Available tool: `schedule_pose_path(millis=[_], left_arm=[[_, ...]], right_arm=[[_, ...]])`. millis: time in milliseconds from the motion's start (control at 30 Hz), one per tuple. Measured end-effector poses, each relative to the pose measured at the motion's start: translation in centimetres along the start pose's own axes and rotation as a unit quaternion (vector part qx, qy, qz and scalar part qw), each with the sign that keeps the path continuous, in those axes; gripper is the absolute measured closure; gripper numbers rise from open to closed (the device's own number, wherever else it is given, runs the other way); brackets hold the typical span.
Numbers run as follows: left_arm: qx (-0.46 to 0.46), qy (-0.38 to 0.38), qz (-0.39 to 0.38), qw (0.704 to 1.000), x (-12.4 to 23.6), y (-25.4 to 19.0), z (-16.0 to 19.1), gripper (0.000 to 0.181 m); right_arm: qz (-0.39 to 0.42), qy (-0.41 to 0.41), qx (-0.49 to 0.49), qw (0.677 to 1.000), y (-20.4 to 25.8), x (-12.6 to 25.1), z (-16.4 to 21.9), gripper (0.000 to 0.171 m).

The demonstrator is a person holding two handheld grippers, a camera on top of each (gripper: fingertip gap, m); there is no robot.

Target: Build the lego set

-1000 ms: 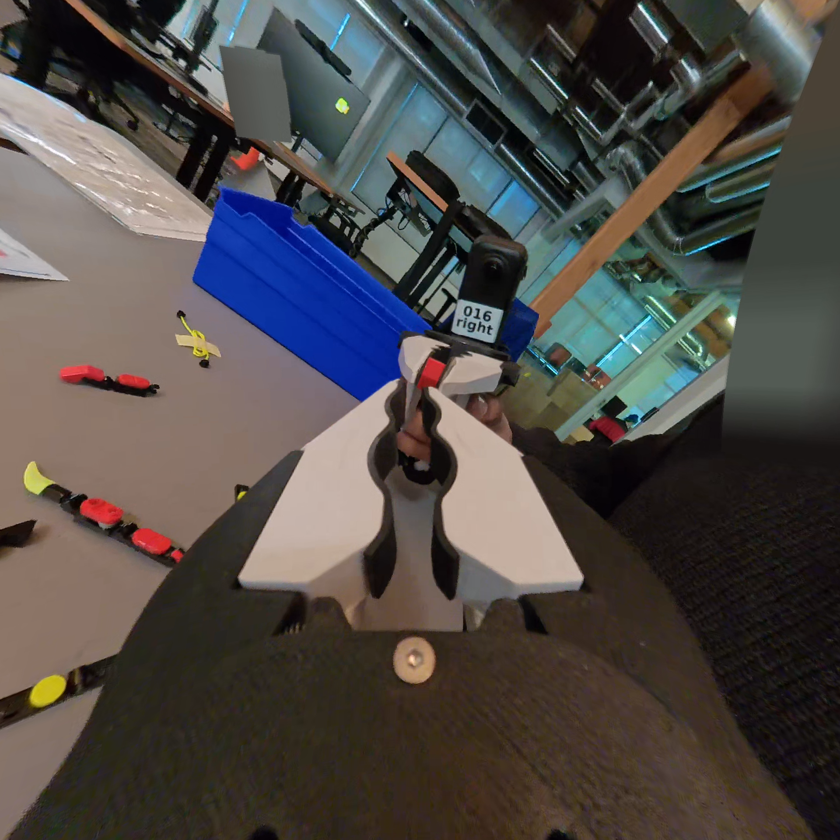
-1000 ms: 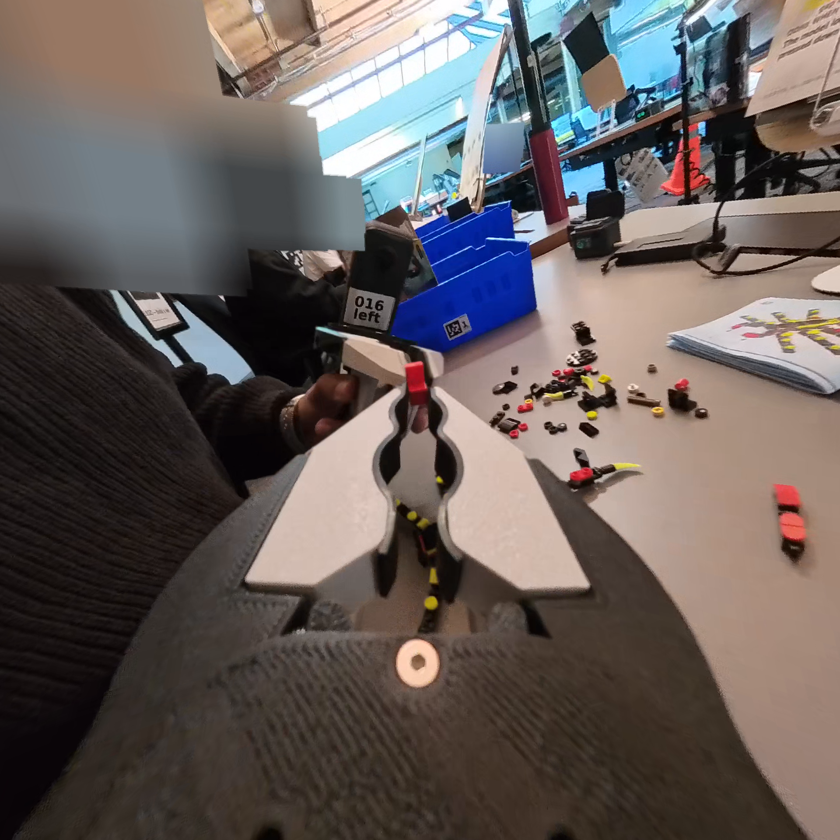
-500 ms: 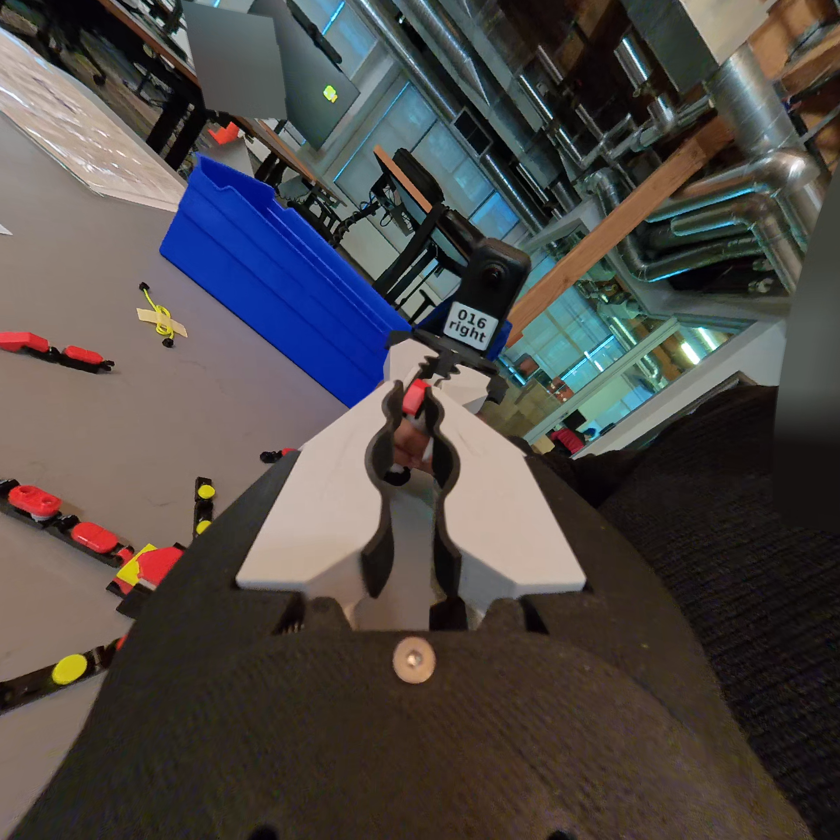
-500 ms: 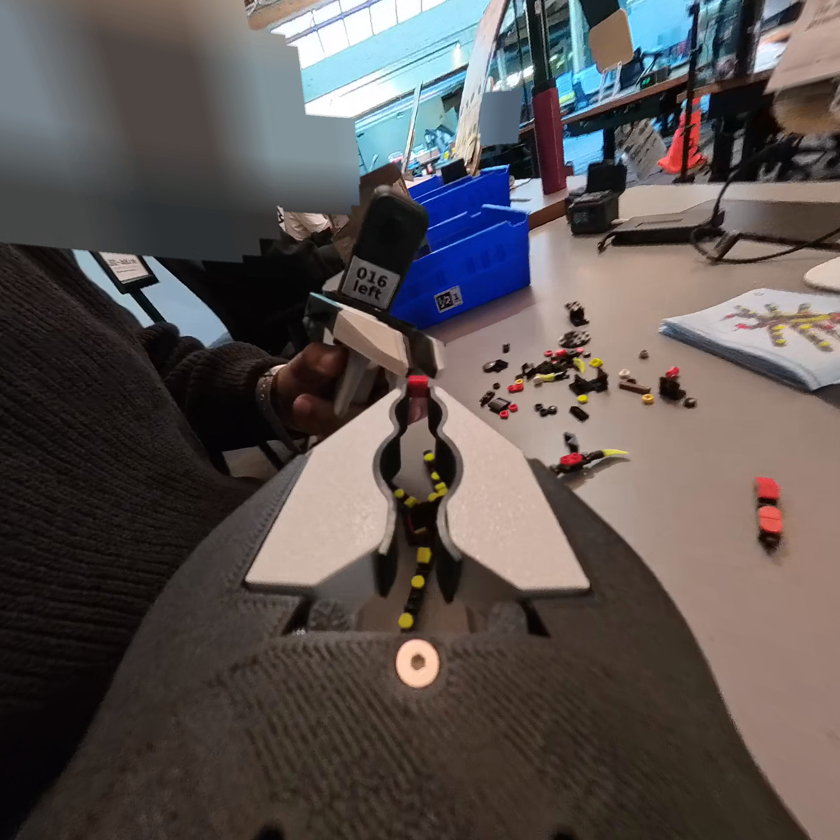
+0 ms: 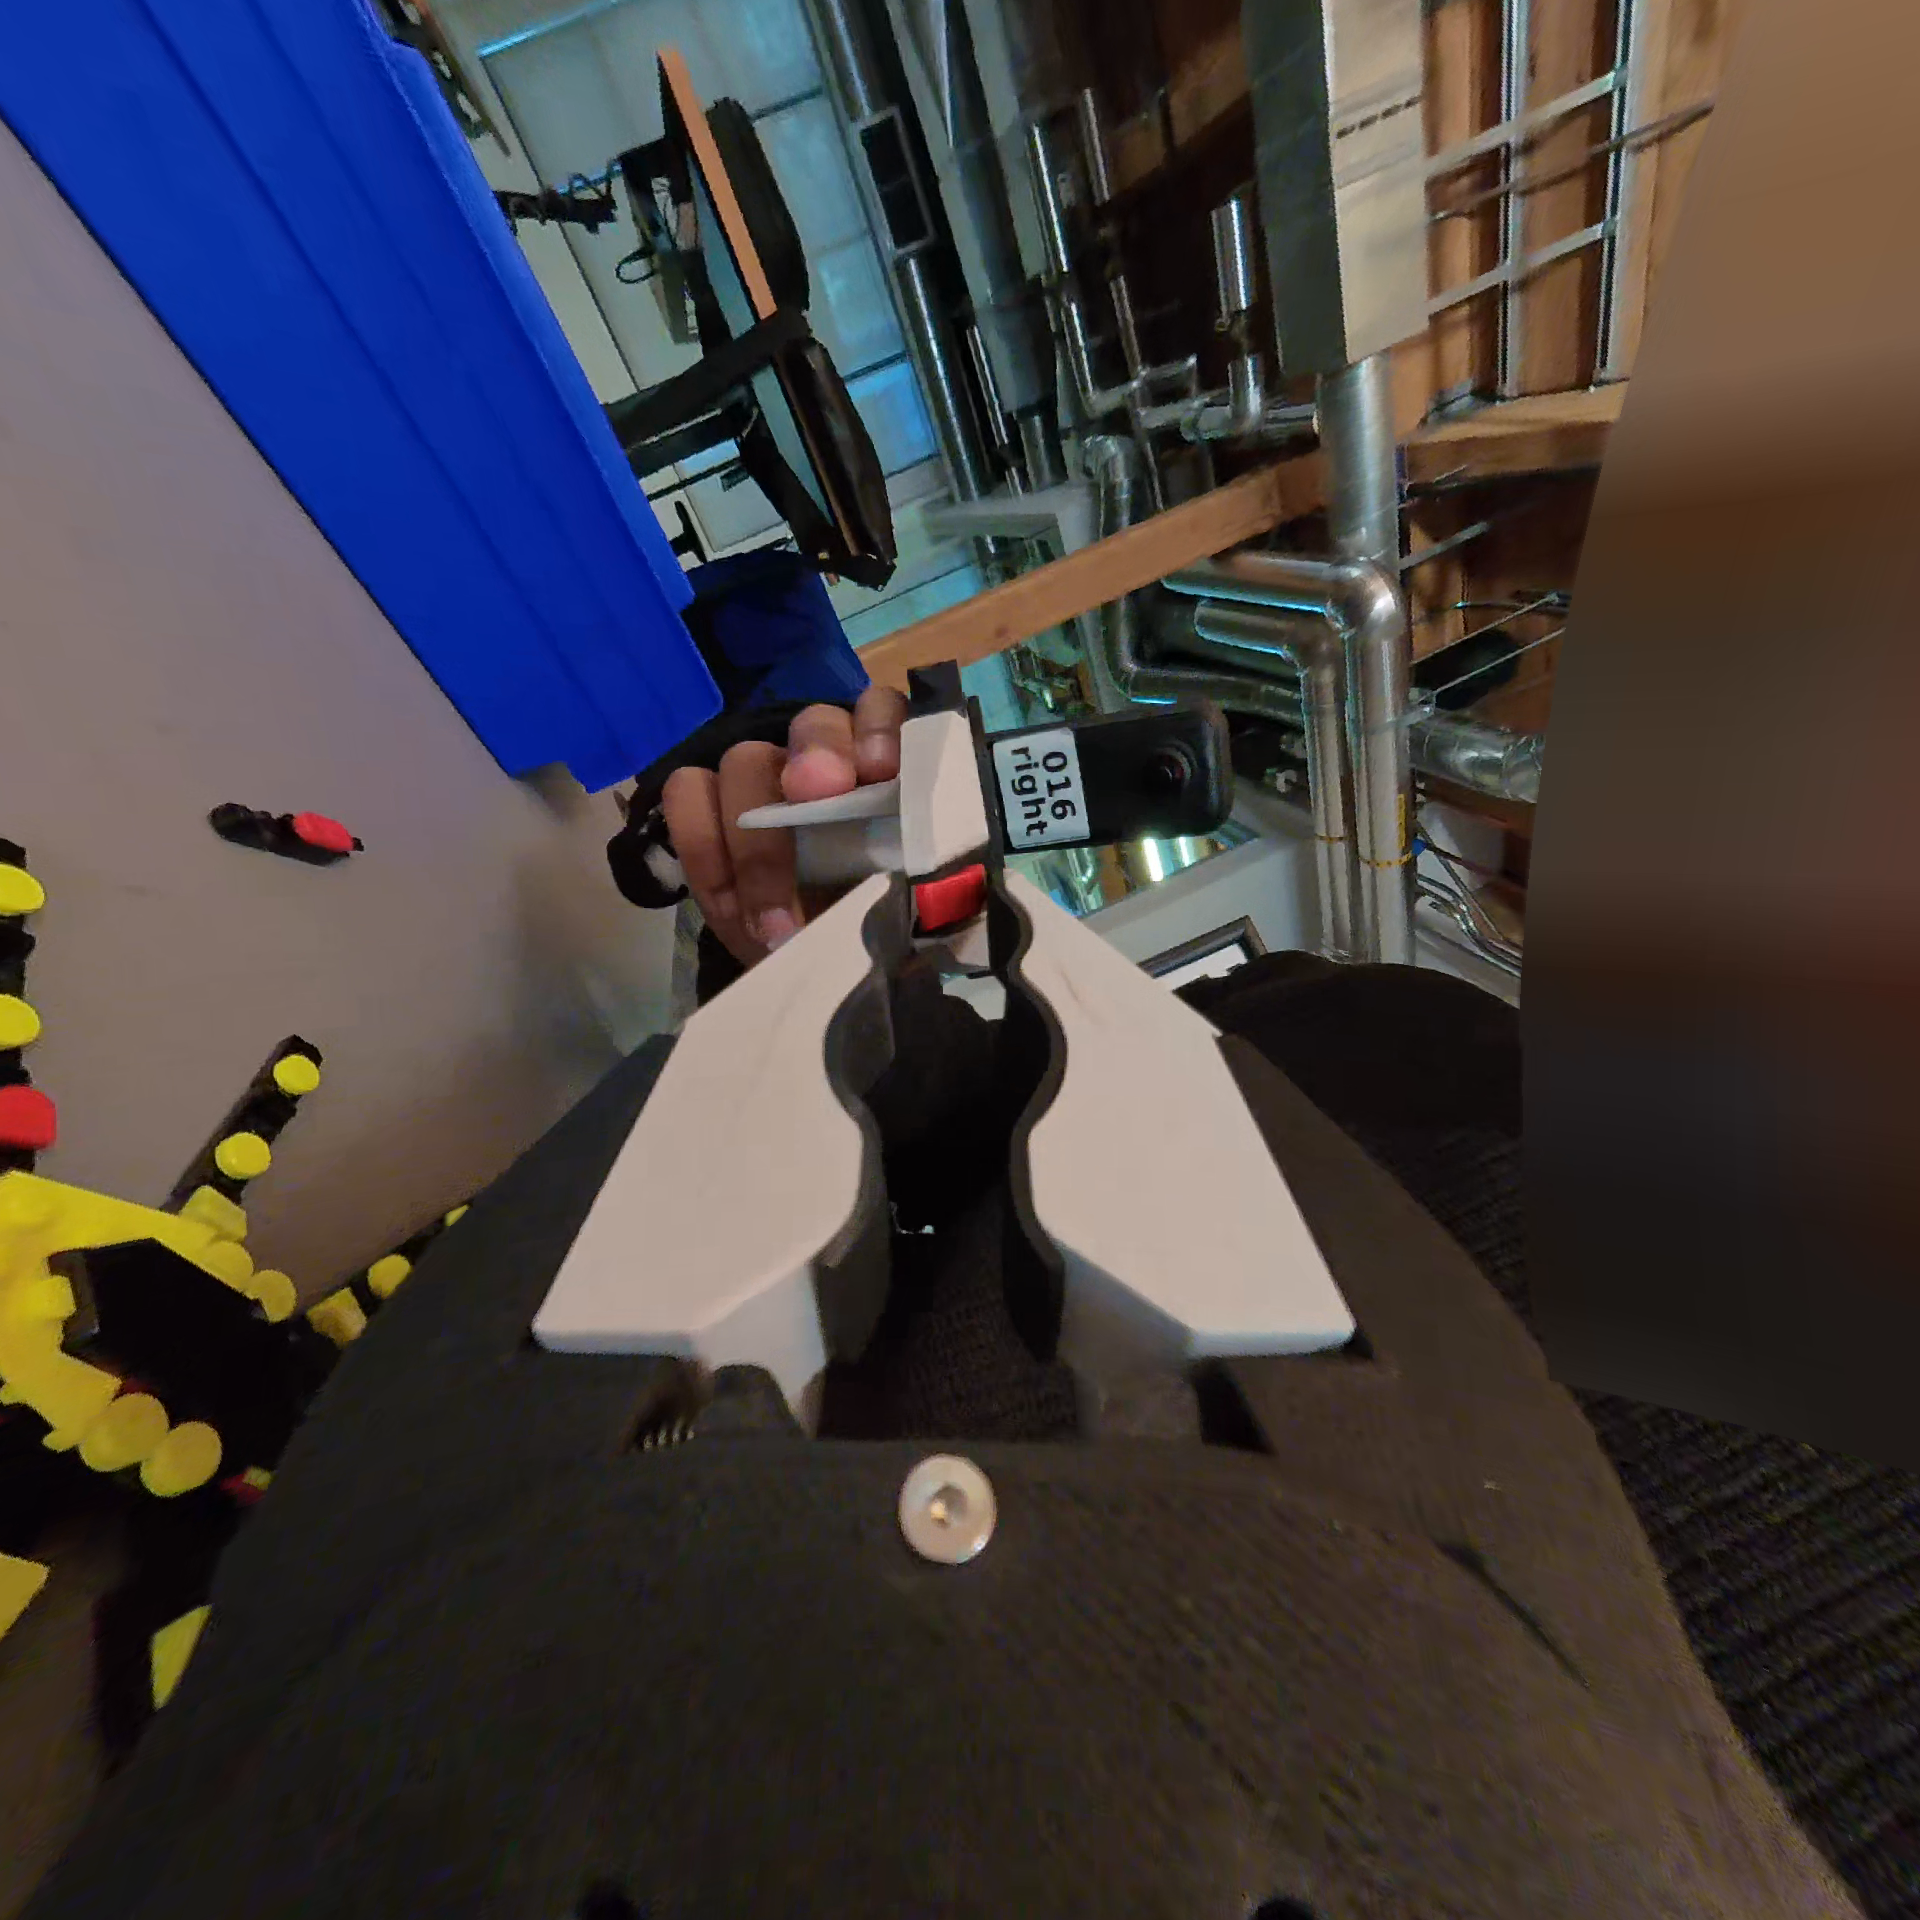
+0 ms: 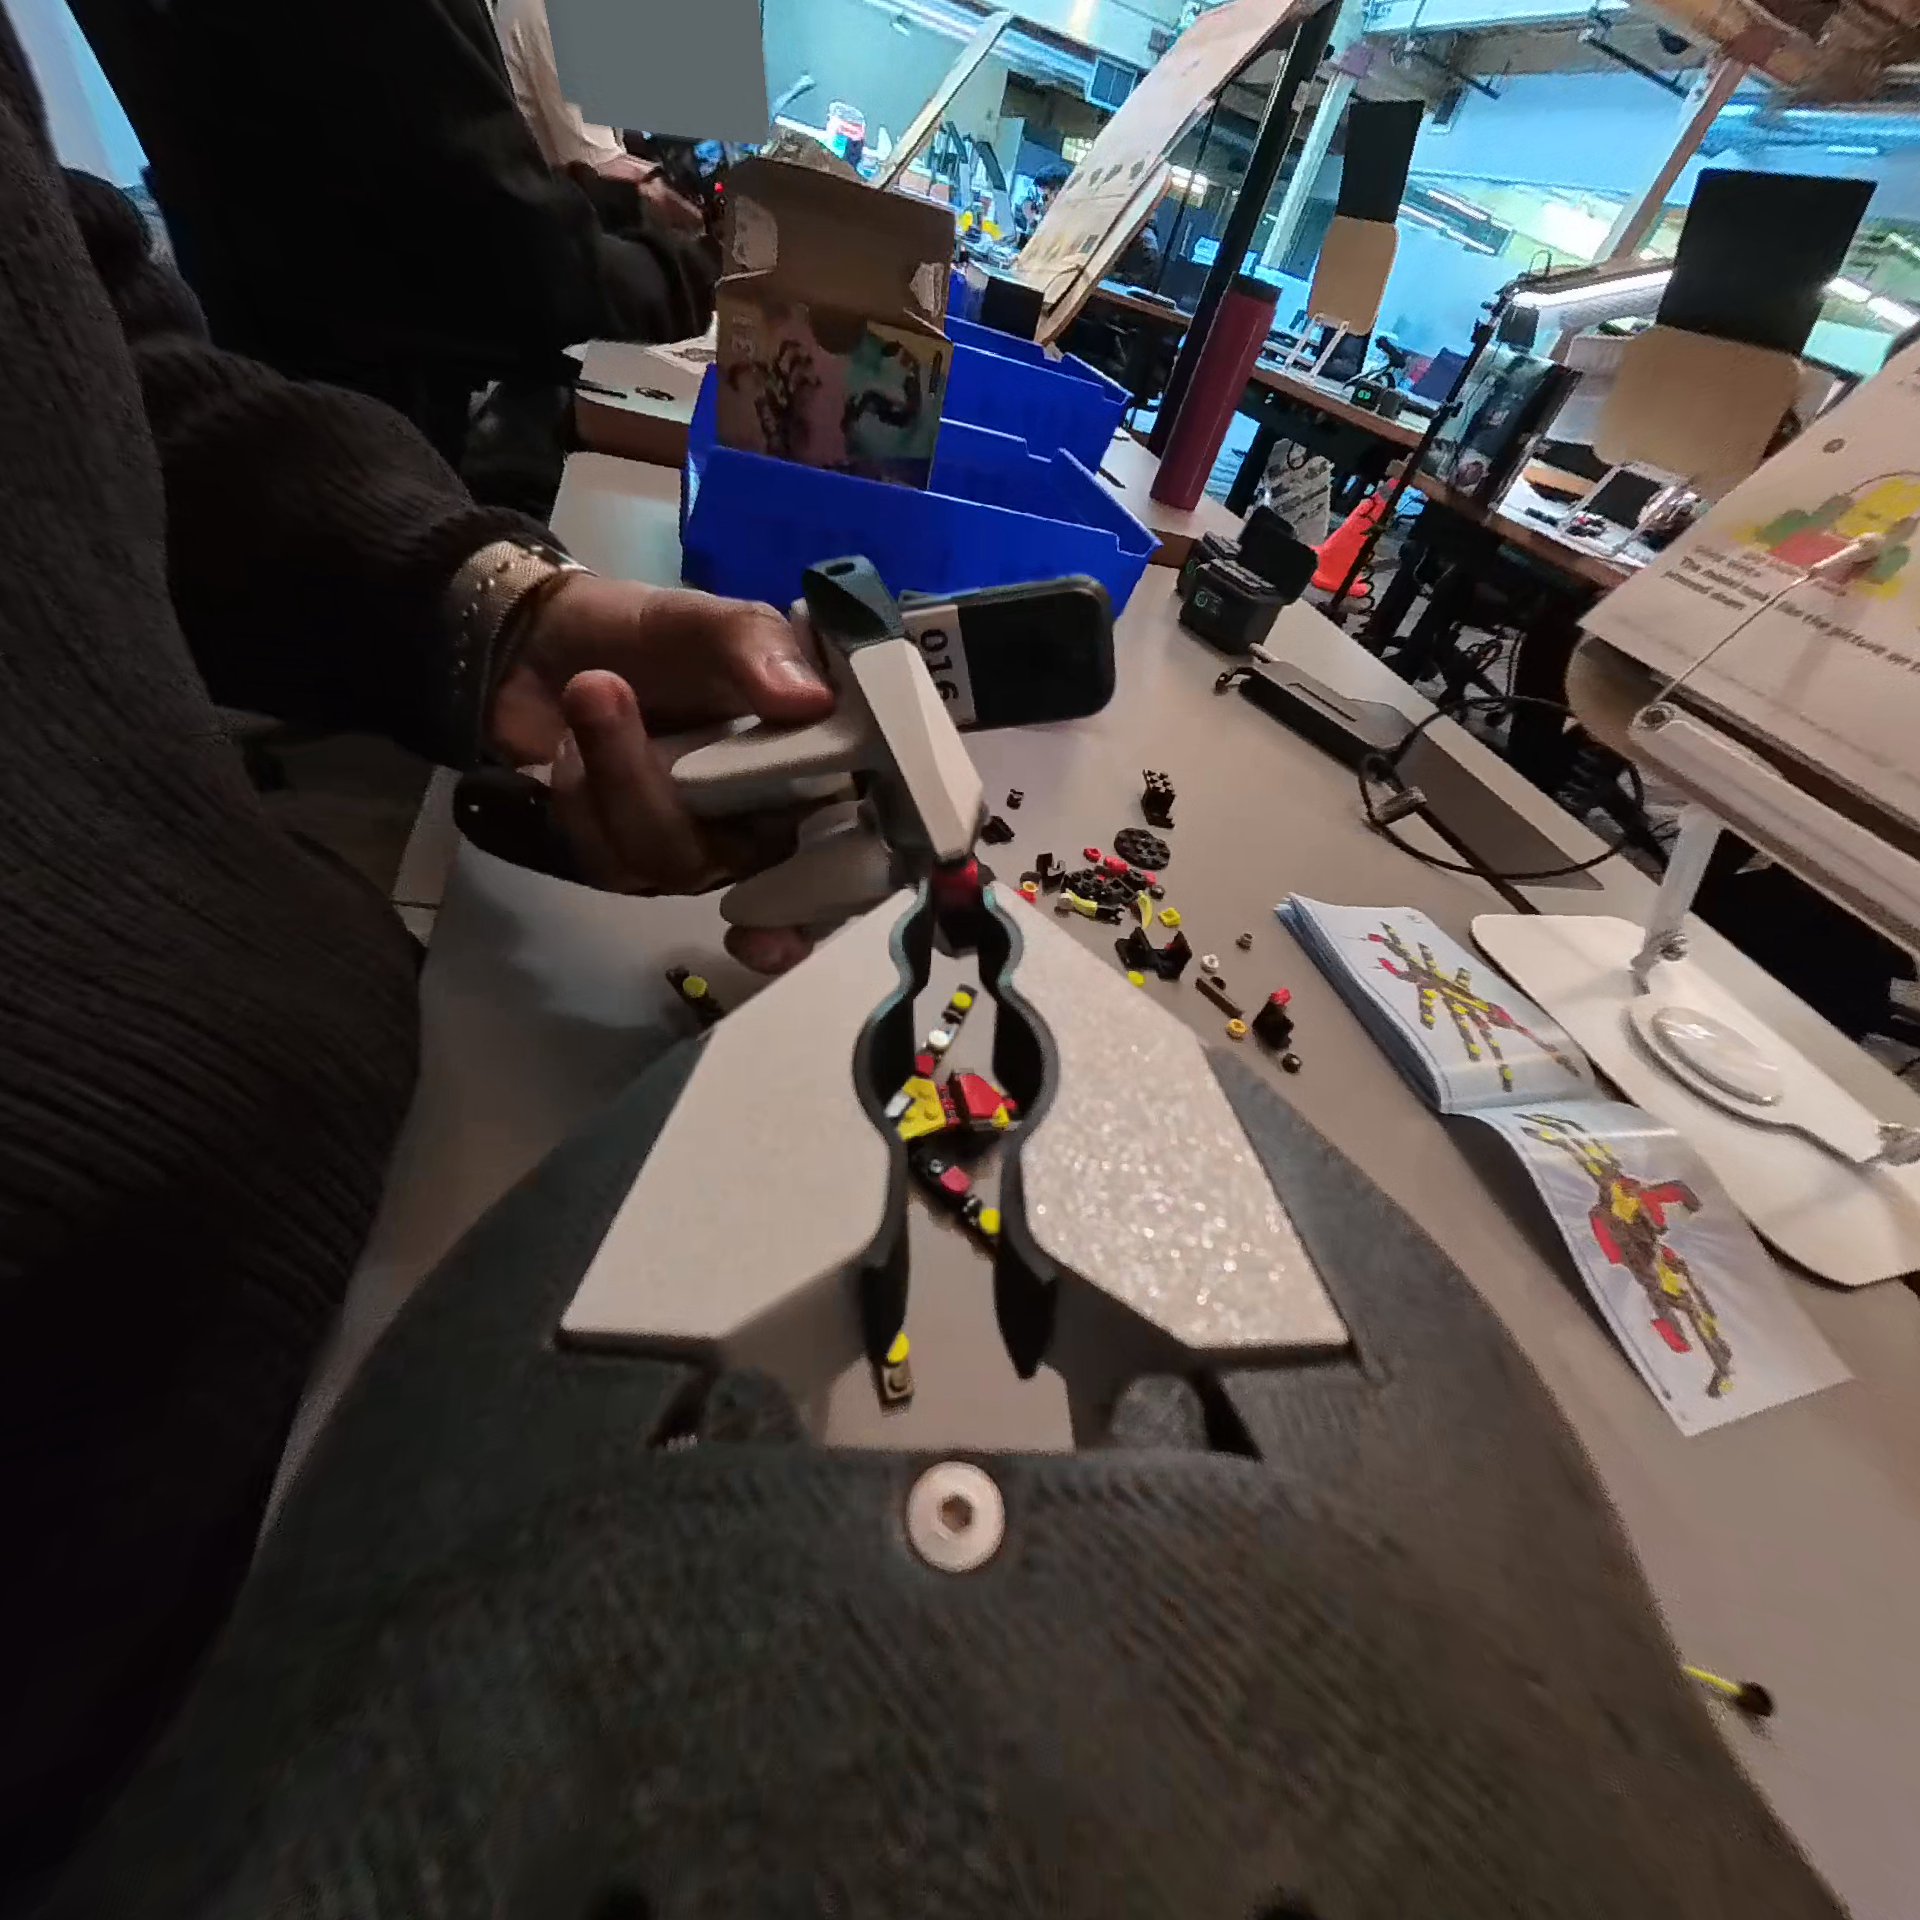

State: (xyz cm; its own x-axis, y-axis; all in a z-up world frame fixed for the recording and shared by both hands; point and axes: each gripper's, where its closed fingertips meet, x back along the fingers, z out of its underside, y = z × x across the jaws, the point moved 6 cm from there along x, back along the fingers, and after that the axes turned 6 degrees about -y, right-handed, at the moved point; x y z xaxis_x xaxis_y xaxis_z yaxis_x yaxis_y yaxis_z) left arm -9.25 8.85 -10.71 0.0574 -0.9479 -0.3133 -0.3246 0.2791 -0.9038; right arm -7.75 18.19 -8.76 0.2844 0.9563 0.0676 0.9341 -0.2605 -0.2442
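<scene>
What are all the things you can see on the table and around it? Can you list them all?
red lego piece: one, pinched where both gripper tips meet
lego model: one, black, yellow and red, on the table under the grippers
loose lego pieces: many, black, red, yellow, scattered mid-table
instruction booklet: one, pale blue, open, right of the pieces
blue bins: several, far table edge
cardboard box: one, standing in a bin
table: one, grey
left gripper: white fingers, shut
right gripper: white fingers, shut
</scene>
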Motion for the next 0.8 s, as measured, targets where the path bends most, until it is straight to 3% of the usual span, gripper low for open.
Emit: schedule_pose_path(millis=[567,800], left_arm=[[0.058,0.020,0.067,0.996,0.00,-0.23,0.33,0.172],[0.045,0.018,0.056,0.997,0.10,-0.13,0.08,0.176]], right_arm=[[-0.027,-0.025,-0.009,0.999,0.33,0.70,-0.68,0.166],[-0.020,-0.020,-0.007,1.000,0.18,0.71,-0.52,0.164]])
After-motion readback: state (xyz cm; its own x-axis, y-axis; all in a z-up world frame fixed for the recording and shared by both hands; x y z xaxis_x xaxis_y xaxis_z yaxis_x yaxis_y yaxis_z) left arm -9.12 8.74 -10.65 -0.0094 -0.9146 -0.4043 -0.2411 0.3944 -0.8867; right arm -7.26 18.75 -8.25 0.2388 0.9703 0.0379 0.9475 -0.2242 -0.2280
